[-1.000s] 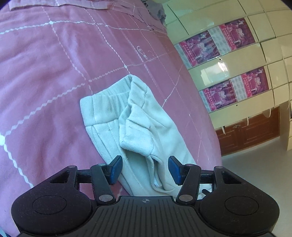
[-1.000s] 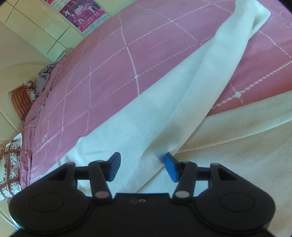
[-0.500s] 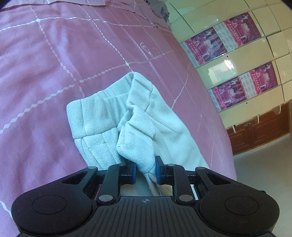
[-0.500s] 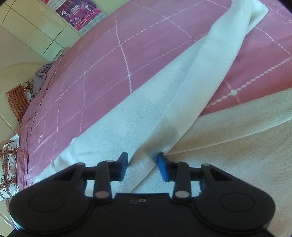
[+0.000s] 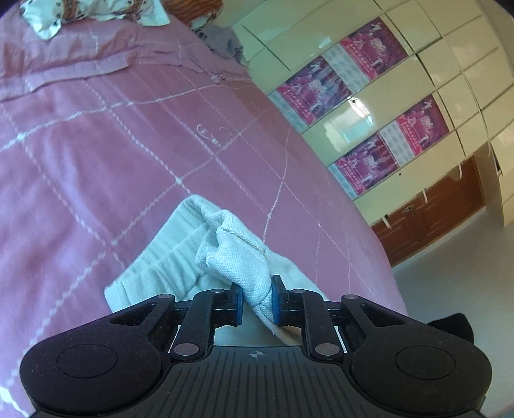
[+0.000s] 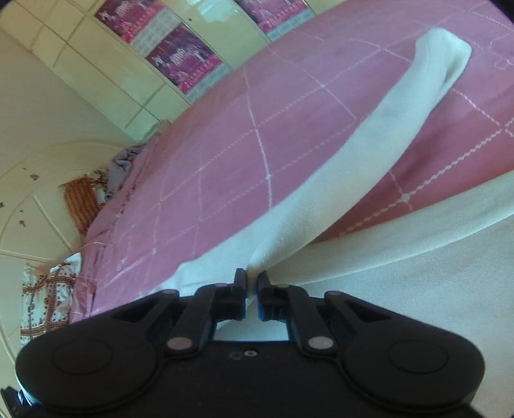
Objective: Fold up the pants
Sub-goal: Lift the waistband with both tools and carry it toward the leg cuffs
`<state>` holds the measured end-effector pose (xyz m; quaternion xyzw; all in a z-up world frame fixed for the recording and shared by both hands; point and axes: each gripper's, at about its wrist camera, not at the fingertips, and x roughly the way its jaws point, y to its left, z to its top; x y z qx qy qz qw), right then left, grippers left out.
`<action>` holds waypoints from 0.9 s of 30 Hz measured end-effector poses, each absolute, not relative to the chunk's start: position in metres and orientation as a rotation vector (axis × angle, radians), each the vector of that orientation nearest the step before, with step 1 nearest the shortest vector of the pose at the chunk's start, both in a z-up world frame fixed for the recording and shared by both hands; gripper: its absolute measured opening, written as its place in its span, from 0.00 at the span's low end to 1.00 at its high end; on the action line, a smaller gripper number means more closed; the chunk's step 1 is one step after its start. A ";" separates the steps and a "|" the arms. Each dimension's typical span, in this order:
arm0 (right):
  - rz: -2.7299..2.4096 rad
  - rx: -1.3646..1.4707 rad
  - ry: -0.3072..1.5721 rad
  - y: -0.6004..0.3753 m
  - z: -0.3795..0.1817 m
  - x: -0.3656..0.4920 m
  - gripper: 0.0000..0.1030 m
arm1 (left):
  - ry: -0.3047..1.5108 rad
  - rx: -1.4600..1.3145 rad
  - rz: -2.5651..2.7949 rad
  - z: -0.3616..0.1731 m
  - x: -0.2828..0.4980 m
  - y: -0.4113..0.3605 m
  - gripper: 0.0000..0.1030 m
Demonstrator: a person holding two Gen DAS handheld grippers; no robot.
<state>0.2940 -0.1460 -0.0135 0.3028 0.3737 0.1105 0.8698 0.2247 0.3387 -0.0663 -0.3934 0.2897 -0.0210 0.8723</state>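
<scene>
Your surface: bed (image 5: 96, 154), pink checked cover.
On it you've got the white pants (image 6: 369, 141), a patterned pillow (image 5: 96, 13) and grey cloth (image 5: 221, 38) at the far end.

Pants (image 5: 237, 260) are a coarse woven cloth, matt and off-white. Bedspread (image 5: 96, 154) is soft matt pink fabric with white stitching. Grippers (image 5: 256, 299) look like matt black plastic, blue pads (image 5: 239, 302). Wardrobe (image 5: 417, 80) panels are glossy; lower cabinets (image 5: 433, 218) are wood.
</scene>
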 end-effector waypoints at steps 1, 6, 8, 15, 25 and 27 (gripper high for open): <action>0.251 0.630 0.768 -0.146 -0.012 0.280 0.06 | 0.623 -0.801 -0.044 -0.067 0.223 0.347 0.17; 0.240 0.630 0.921 -0.136 -0.072 0.238 0.06 | 0.811 -0.756 -0.024 -0.114 0.217 0.361 0.16; 0.238 0.704 0.891 -0.143 -0.082 0.232 0.06 | 0.786 -0.779 -0.021 -0.112 0.210 0.361 0.16; 0.274 0.629 0.803 -0.142 -0.036 0.216 0.06 | 0.692 -0.721 -0.049 -0.078 0.204 0.362 0.16; 0.261 0.645 0.890 -0.129 -0.070 0.198 0.06 | 0.736 -0.687 -0.001 -0.092 0.197 0.370 0.16; 0.275 0.627 0.869 -0.129 -0.063 0.196 0.06 | 0.705 -0.689 0.000 -0.086 0.195 0.372 0.16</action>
